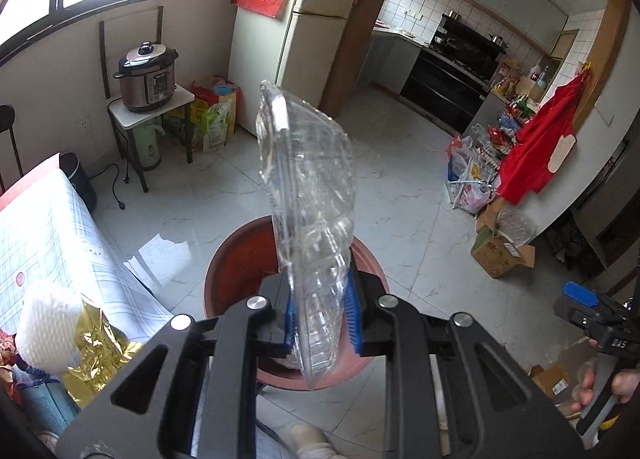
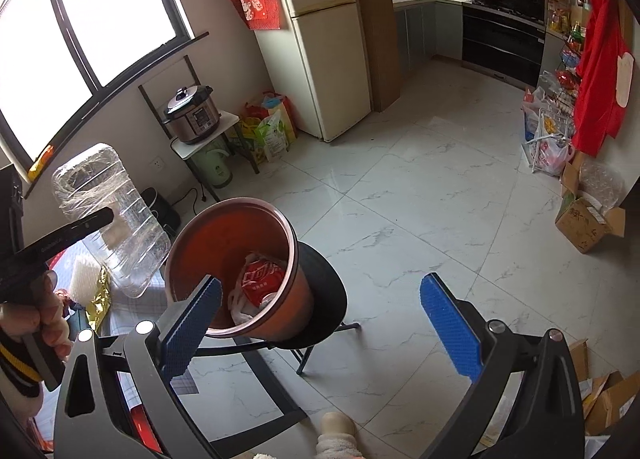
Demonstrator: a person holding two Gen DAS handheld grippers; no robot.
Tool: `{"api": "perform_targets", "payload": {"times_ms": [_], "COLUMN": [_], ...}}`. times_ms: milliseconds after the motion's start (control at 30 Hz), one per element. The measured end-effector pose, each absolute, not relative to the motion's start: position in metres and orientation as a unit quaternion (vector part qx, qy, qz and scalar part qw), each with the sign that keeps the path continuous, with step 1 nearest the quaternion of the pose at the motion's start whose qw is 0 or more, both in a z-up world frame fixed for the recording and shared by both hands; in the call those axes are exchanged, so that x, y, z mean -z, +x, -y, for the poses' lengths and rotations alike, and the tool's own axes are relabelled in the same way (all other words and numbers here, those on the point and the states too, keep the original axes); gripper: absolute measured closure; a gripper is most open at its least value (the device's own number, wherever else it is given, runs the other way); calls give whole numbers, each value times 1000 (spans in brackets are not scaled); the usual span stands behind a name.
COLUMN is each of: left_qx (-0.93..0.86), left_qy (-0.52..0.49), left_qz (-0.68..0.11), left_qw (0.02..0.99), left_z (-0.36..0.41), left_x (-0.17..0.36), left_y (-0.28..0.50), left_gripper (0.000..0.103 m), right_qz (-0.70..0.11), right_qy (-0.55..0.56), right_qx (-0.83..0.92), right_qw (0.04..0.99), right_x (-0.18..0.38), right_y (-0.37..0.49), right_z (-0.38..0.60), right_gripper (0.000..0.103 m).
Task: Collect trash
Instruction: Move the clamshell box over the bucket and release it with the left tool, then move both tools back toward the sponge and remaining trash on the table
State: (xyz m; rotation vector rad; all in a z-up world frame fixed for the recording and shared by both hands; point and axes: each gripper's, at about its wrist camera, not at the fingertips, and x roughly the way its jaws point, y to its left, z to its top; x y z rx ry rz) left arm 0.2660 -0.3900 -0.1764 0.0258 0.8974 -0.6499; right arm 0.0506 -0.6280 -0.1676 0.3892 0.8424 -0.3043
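Note:
My left gripper (image 1: 320, 299) is shut on a clear plastic clamshell container (image 1: 308, 179), which stands on edge between the blue pads. Behind it is a red-brown round bin (image 1: 228, 259) on a black stool. In the right wrist view the container (image 2: 112, 219) hangs just left of the bin (image 2: 224, 227), which holds a red wrapper and white plastic (image 2: 260, 279). My right gripper (image 2: 322, 285) is open wide with nothing between its pads, in front of the bin. White foam netting (image 1: 48, 323) and gold foil (image 1: 96, 347) lie on the checked tablecloth (image 1: 48, 227).
A pressure cooker (image 1: 146, 75) sits on a small side table by the wall, with bags and a fridge (image 1: 316, 19) beyond. Cardboard boxes (image 1: 500, 255) and plastic bags line the right side. A slippered foot (image 2: 338, 435) is at the bottom edge. White tiled floor surrounds the stool.

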Motion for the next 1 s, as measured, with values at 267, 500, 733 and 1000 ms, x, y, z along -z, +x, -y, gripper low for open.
{"api": "perform_targets", "payload": {"times_ms": [267, 500, 733, 1000], "left_qx": [267, 214, 118, -13], "left_qy": [0, -7, -30, -95], "left_qz": [-389, -360, -332, -331], "left_qw": [881, 908, 935, 939], "left_z": [351, 266, 144, 7], "left_x": [154, 111, 87, 103], "left_y": [262, 228, 176, 107], "left_gripper": [13, 6, 6, 6], "right_qz": [-398, -380, -384, -402], "right_qy": [180, 172, 151, 96], "right_qx": [135, 114, 67, -7], "right_qw": [889, 902, 908, 911], "right_x": [160, 142, 132, 126], "right_y": [58, 71, 92, 120], "right_z": [616, 585, 526, 439], "right_gripper": [5, 5, 5, 5]}}
